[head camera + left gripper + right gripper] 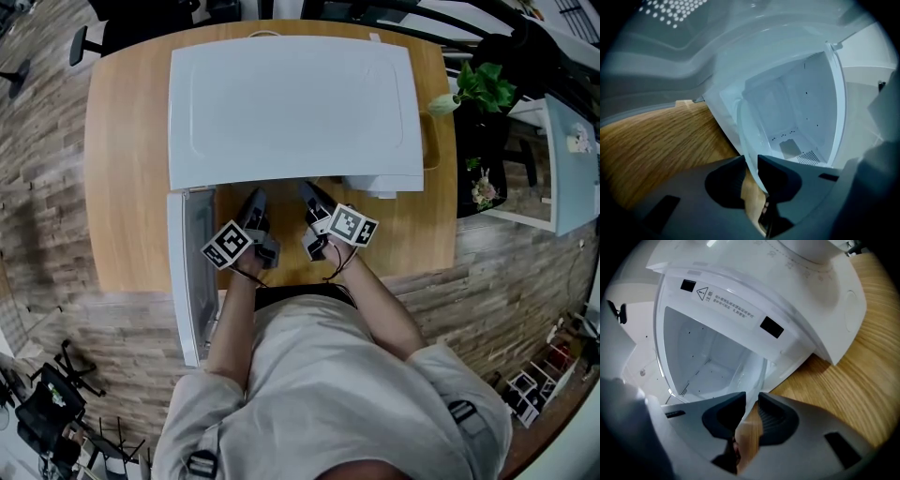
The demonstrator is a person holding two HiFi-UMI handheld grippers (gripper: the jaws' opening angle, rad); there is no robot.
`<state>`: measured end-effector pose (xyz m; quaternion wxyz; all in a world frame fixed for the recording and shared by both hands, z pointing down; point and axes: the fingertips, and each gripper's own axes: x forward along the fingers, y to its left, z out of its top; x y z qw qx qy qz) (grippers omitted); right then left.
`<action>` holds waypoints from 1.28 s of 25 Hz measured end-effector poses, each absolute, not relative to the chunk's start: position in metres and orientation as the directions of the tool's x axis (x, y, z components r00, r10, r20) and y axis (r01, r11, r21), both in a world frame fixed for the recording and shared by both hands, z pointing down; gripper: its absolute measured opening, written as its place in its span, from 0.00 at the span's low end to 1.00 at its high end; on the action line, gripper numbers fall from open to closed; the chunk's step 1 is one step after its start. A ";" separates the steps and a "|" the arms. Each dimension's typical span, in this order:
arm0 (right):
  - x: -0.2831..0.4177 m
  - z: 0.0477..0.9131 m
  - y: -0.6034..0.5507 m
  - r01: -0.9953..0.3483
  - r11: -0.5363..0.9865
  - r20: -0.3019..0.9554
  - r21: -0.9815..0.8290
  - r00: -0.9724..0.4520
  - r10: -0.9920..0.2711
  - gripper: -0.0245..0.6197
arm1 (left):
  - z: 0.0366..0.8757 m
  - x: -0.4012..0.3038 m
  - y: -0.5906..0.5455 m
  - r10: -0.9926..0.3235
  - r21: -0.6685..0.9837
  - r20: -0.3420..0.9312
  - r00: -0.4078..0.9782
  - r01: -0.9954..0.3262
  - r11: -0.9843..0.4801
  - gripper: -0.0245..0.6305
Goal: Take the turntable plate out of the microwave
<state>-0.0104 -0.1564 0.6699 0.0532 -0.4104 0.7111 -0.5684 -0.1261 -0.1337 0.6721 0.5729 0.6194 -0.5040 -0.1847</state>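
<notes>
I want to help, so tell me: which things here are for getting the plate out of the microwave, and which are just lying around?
For the job: microwave, its open door, glass turntable plate, left gripper and right gripper, both shut on the plate's rim.

Just lying about: green plant, black chair.

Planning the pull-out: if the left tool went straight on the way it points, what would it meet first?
The left tool is clamped on the rim of the turntable plate. Beyond that, it points into the open microwave cavity, so its floor or back wall would likely come first; depth is unclear.
</notes>
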 end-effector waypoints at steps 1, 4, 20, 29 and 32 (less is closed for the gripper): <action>-0.010 0.670 -0.154 -0.525 0.017 0.394 -0.851 -0.659 -0.641 0.17 | 0.672 -0.126 -0.131 -0.833 0.894 0.355 0.425 -0.414 0.170 0.18; -0.009 0.670 -0.146 -0.529 0.021 0.397 -0.848 -0.662 -0.636 0.17 | 0.673 -0.124 -0.122 -0.824 0.892 0.364 0.434 -0.417 0.175 0.18; -0.004 0.668 -0.114 -0.546 0.043 0.411 -0.837 -0.678 -0.610 0.17 | 0.671 -0.121 -0.091 -0.814 0.887 0.378 0.441 -0.426 0.181 0.18; -0.001 0.669 -0.139 -0.530 0.044 0.386 -0.847 -0.669 -0.635 0.28 | 0.672 -0.118 -0.092 -0.815 0.891 0.369 0.446 -0.418 0.175 0.18; -0.004 0.671 -0.152 -0.527 0.038 0.388 -0.849 -0.671 -0.632 0.29 | 0.672 -0.118 -0.092 -0.805 0.889 0.371 0.463 -0.428 0.164 0.18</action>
